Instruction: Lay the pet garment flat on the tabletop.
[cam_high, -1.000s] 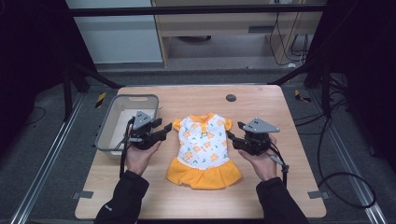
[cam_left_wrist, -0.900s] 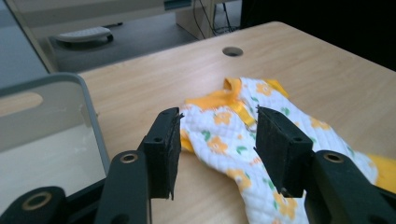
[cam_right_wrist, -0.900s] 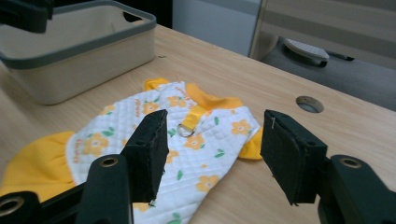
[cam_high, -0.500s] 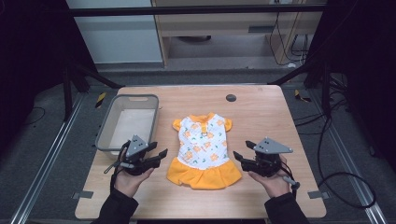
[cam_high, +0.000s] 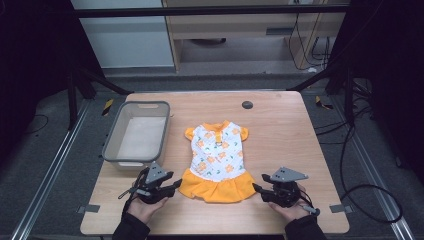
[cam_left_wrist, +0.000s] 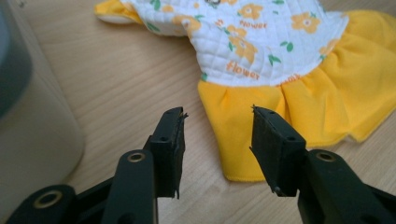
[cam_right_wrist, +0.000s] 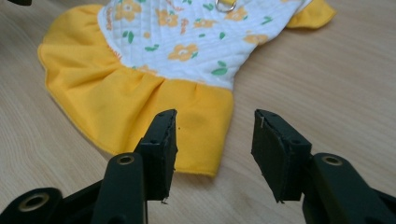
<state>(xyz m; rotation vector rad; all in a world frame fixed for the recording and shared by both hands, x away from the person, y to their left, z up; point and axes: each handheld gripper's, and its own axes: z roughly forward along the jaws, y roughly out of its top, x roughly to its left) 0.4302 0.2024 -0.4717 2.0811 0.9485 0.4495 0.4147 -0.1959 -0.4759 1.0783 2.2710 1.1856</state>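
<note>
Pale wooden worktop (cam_high: 280, 130) amid dark frames and grey floor, cabinets behind. Grey tub (cam_high: 136, 134) at 9 o'clock. Small dress (cam_high: 216, 161) laid flat at centre: white quilted flowered top, yellow ruffled skirt toward 6 o'clock. Left claw (cam_high: 176, 184) at 7, right claw (cam_high: 255, 188) at 5, both gaping wide, empty, just beside the hem. Closer in: "Flower" lettering (cam_left_wrist: 240, 70), metal ring (cam_right_wrist: 225, 4) at collar.

Left gripper (cam_high: 176, 183) and right gripper (cam_high: 255, 188) sit low, seemingly angled inward, jaws apart, empty.
</note>
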